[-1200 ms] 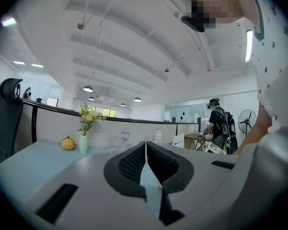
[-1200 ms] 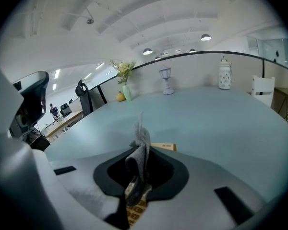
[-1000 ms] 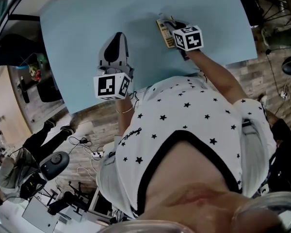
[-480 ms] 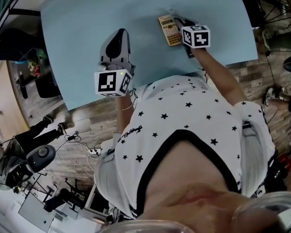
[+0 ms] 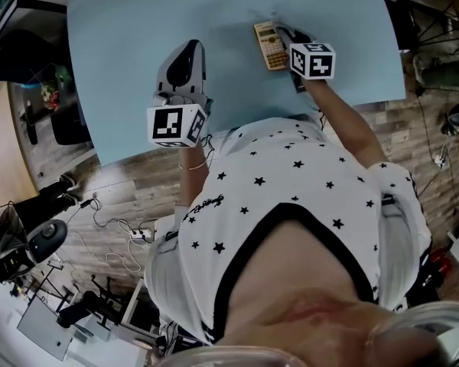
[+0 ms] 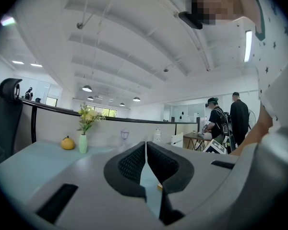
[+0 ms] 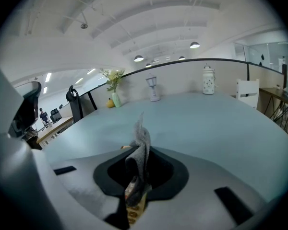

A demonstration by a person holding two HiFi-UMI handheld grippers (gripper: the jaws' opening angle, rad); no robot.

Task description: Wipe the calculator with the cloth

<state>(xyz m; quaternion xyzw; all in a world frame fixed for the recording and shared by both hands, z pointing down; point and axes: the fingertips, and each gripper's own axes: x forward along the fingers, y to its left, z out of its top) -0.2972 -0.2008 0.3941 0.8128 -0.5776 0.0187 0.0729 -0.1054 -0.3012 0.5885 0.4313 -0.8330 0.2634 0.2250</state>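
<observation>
- Right hand-held gripper: clamped on the grey cloth; over the last second it has slid rightward off the calculator.
- Calculator: now uncovered, flat on the counter, just beside that gripper.
- Left hand-held gripper: jaws together, empty, unmoved.
- Reading: one wiping stroke probably finished.

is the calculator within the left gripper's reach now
Probably yes: only bare table lies between the left gripper and the calculator; the right gripper, holding the cloth, is at its other side.
</observation>
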